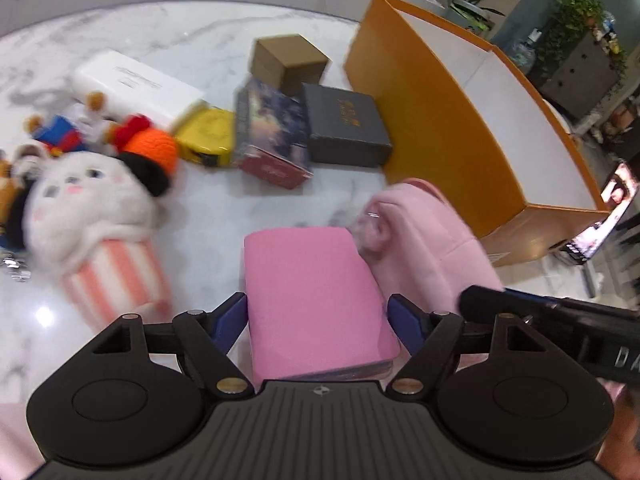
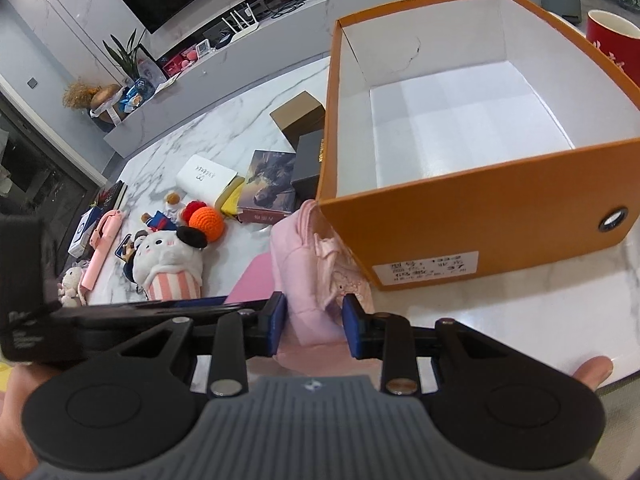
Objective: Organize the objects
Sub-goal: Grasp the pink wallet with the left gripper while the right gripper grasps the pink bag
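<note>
Beside the orange box (image 2: 480,216), your right gripper (image 2: 314,326) pinches the soft pink bag (image 2: 316,264); it's light & floppy, so grab thick folds. Your left gripper (image 1: 318,322) is wide open around the stiff pink book (image 1: 312,296), not touching.

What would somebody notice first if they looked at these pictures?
Probably the big orange box, open and empty with a white inside, at the right of the marble table. Next, the fluffy white popcorn plush at the left among the small toys. Up close, the right gripper pinches a pink fuzzy bag by the box, while the left gripper stands open around a flat pink book.
</note>
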A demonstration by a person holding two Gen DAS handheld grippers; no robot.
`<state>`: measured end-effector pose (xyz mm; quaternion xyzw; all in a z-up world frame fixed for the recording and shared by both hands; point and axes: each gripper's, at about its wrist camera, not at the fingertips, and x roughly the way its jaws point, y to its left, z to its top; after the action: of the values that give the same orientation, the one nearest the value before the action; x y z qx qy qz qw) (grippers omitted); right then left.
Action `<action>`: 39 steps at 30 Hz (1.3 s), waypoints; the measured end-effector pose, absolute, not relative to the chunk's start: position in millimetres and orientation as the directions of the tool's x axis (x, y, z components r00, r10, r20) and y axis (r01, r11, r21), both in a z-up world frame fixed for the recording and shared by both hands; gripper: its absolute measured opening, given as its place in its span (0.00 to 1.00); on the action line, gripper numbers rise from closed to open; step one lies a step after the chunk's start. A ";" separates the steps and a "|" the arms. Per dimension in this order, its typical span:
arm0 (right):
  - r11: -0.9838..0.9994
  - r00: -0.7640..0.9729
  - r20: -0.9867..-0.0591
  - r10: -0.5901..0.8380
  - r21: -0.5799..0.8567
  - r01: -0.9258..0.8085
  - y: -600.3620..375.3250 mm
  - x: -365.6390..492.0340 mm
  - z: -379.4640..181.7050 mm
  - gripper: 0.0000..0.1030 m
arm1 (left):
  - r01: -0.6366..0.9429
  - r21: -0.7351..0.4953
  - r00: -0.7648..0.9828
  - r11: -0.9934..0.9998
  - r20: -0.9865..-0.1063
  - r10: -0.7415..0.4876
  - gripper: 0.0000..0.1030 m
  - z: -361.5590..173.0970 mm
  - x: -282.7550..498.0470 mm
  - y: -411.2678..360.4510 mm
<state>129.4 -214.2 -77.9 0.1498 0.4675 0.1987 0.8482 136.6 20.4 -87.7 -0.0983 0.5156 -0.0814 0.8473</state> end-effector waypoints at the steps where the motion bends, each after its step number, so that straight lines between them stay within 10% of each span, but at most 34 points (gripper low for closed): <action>1: 0.875 0.482 -0.734 0.478 0.445 -0.189 -215.0 129.7 -78.5 0.32 | 0.052 -0.192 0.475 0.980 -0.858 -0.193 0.85 -83.7 132.9 17.5; 10: 0.851 0.437 -0.736 0.518 0.496 -0.173 -210.8 125.1 -81.5 0.32 | 0.380 0.188 0.497 0.906 -0.867 -0.028 0.86 -87.1 99.1 -25.9; 20: 0.853 0.437 -0.740 0.511 0.500 -0.150 -216.1 111.3 -80.9 0.32 | 0.262 -0.146 0.358 0.954 -0.904 -0.236 0.87 -105.0 95.4 -8.1; 39: 0.840 0.443 -0.730 0.521 0.530 -0.115 -230.8 105.2 -84.1 0.32 | 0.037 -0.321 0.305 0.946 -0.898 -0.317 0.84 -101.5 105.5 27.7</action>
<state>105.2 -230.8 -84.1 0.2065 0.4914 0.1928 0.8238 105.5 27.7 -101.5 -0.1207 0.5791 -0.1109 0.7986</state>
